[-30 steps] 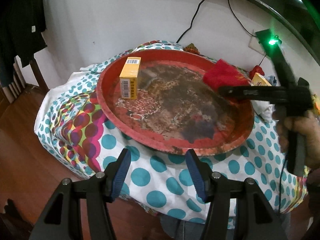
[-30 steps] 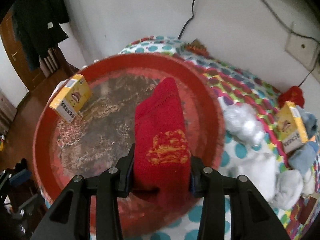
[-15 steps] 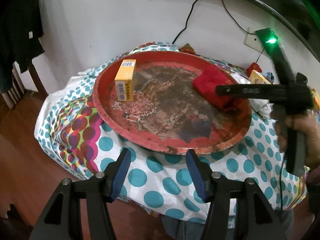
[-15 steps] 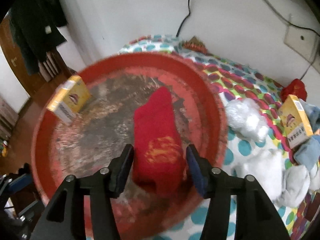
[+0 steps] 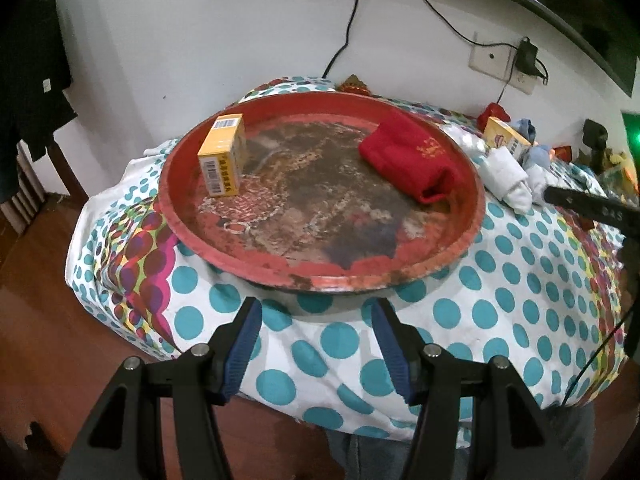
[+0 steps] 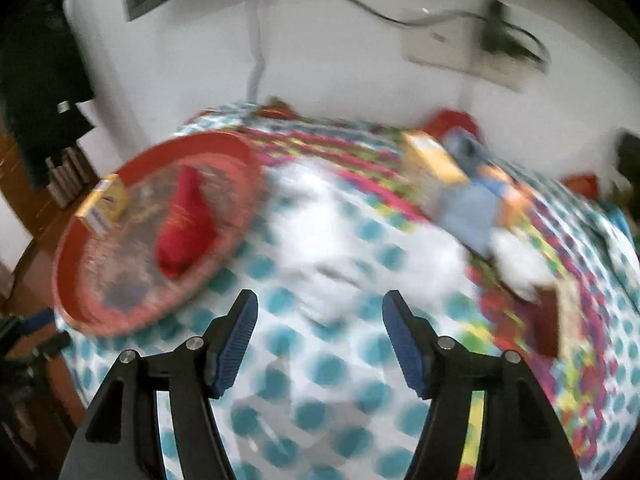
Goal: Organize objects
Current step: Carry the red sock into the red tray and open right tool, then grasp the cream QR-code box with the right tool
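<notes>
A round red tray [image 5: 460,258] sits on the dotted cloth. In it lie a yellow box [image 5: 223,155] at the left and a red sock [image 5: 412,162] at the right. The tray [image 6: 72,312], box [image 6: 105,204] and sock [image 6: 185,222] also show blurred in the right wrist view. My left gripper [image 5: 316,346] is open and empty, in front of the tray's near rim. My right gripper [image 6: 320,338] is open and empty above the cloth, right of the tray. A second yellow box [image 6: 434,166], white socks [image 5: 506,178] and blue cloth items [image 6: 472,208] lie right of the tray.
The table [image 5: 500,312] has a white cloth with teal dots that hangs over its edges. A white wall with a socket [image 5: 490,58] and cables stands behind. Wooden floor [image 5: 36,344] lies at the left. Dark clothes [image 5: 28,72] hang at the far left.
My right gripper opened and let go of the red sock in the tray, then pulled back and swung right. My left gripper stayed open and drew back a little.
</notes>
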### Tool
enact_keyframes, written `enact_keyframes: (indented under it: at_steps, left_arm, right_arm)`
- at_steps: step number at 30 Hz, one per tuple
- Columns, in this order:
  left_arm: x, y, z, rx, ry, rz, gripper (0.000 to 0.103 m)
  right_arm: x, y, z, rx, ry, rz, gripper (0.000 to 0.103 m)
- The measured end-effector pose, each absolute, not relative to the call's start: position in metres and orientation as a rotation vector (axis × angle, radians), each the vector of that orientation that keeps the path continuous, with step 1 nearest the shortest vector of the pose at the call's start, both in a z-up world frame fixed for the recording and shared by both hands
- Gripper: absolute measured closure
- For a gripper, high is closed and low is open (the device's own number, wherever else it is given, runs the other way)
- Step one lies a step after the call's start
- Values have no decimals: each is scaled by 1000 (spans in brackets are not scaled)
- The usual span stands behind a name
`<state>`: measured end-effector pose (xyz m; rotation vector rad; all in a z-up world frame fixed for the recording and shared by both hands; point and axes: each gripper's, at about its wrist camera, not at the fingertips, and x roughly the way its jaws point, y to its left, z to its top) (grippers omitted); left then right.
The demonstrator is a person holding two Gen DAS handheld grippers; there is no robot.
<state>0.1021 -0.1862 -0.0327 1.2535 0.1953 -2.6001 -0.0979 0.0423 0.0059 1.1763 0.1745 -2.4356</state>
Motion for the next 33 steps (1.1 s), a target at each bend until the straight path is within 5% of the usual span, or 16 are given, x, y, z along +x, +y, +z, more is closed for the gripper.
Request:
enact_keyframes:
  at_steps: [11,21,24,28,33]
  left_arm:
    - [99,-169,-37,1275,104,-2609,44]
    - [97,-149,-34,1247,44,-2633,44]
    - [92,-131,-33,1260,-60,-2647,44]
    - [82,-100,-30,1277,-159,-2692,44]
    - [64,-65,-25,1245,-230,-2758,44]
  right_arm:
    - [-111,177,-21,1334,43,-2633,40]
    - [-154,202,-38,1361,75,-2640,40]
    - [-158,198,-38,1343,113,-2613,47]
    - [-160,197,-38,1312,115,-2600,71]
    - [-158,202,-38,1293,103,-2598,75]
